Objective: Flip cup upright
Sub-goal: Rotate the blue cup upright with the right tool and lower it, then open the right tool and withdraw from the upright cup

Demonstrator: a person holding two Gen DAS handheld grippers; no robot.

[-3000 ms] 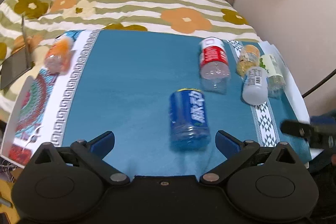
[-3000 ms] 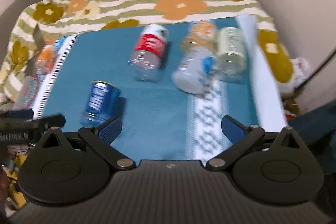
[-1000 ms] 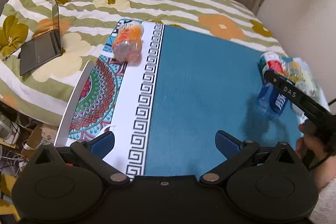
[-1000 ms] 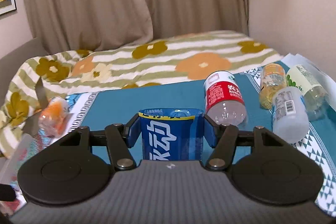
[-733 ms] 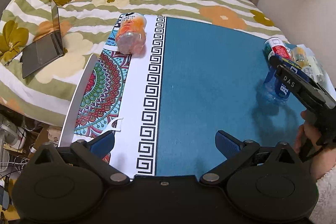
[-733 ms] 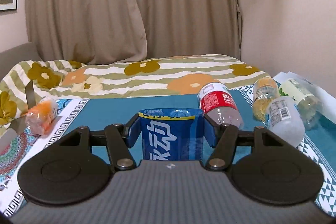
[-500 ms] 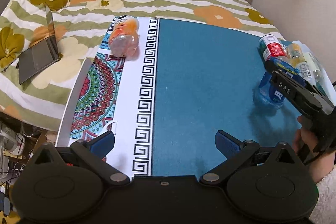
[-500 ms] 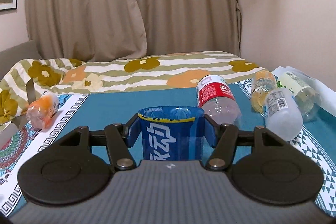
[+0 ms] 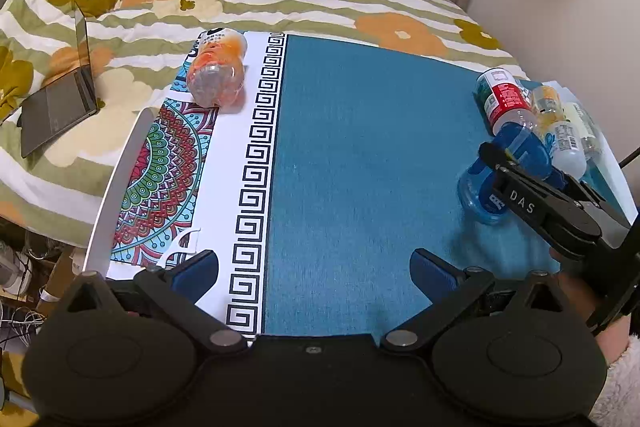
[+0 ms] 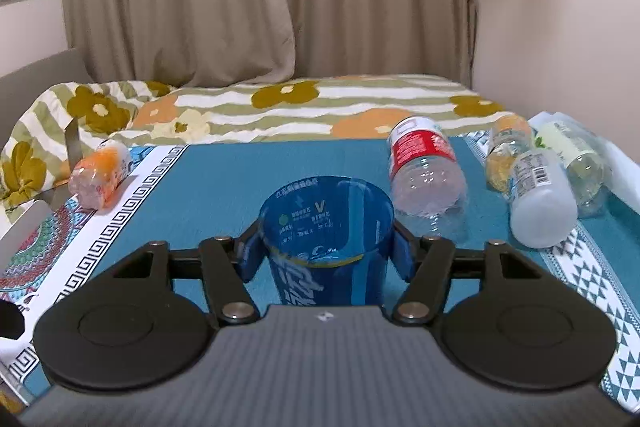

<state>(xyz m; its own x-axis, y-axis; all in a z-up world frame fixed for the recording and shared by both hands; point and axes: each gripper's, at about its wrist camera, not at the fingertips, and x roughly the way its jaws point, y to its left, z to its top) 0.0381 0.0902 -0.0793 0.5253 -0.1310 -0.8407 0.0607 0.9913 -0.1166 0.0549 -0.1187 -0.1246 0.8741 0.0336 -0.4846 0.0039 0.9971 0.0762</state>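
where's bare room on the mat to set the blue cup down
The widest free patch is the plain blue cloth between the white key-pattern border and the blue cup held in the right tongs. It is crowded on the right: red-label bottle and the pale bottles lie close together.

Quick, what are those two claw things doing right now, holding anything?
Left gripper: open, holding nothing, above the blue cloth.
Right gripper: closed on the blue cup, whose open mouth faces up.
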